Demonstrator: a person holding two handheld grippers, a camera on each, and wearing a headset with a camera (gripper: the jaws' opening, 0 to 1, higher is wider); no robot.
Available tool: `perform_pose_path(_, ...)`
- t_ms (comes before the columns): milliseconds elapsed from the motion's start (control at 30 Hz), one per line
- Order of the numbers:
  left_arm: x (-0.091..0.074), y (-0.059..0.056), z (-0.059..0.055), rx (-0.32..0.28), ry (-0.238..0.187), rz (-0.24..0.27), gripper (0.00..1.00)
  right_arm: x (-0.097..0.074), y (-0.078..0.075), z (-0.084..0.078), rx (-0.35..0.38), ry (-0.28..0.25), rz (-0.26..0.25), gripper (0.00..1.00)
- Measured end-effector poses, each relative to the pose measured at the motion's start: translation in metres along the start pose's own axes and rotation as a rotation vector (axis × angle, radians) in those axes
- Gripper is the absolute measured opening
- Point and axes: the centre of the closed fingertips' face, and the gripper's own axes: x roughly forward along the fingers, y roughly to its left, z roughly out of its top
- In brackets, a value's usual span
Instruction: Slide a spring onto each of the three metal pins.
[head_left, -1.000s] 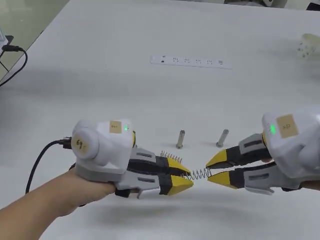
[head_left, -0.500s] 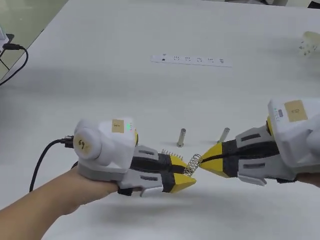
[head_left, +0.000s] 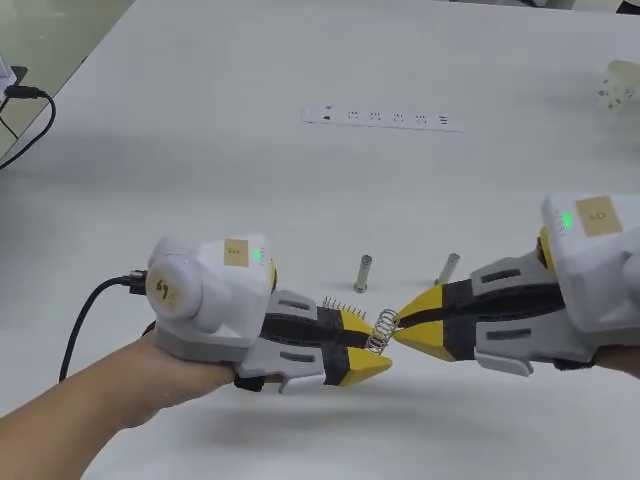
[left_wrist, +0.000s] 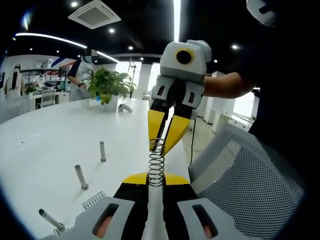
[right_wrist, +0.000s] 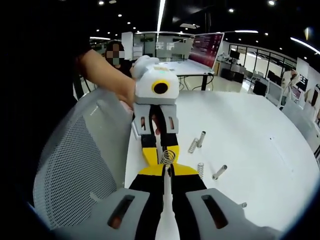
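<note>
Since a second ago my right gripper (head_left: 402, 330) pinched shut on the spring (head_left: 381, 331). It lay between both tips, my left gripper (head_left: 372, 352) clamping its other end.

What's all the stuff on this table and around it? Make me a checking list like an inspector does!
Surface: white table, plain and smooth.
Job's things: held spring between the two grippers; upright pins, two, both bare; lying pin on its side; loose springs on the table.
Clutter: power strip; a pale thing far right, too blurry to name.
Grippers: left gripper and right gripper each shut on one end of the held spring.
Cables: black cable from the left gripper; second cable at the table's left edge.
Surroundings: mesh chair, potted plant, people far behind.
</note>
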Motion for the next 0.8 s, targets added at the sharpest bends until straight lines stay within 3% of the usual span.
perform_pose_path(233,-0.001,0.0,0.001,0.003,-0.002,0.001,0.01,0.001,0.001,0.003,0.008,-0.016,0.004,0.03)
perform_pose_path(400,-0.001,-0.002,0.0,0.007,-0.001,-0.003,0.01,0.004,0.002,0.004,0.04,-0.033,0.008,0.09)
perform_pose_path(500,0.001,-0.004,0.002,0.006,-0.007,-0.011,0.01,0.006,0.005,0.01,0.056,-0.064,0.017,0.09)
perform_pose_path(800,-0.001,-0.002,0.002,0.004,-0.006,-0.008,0.01,0.008,0.004,0.012,0.081,-0.083,0.009,0.09)
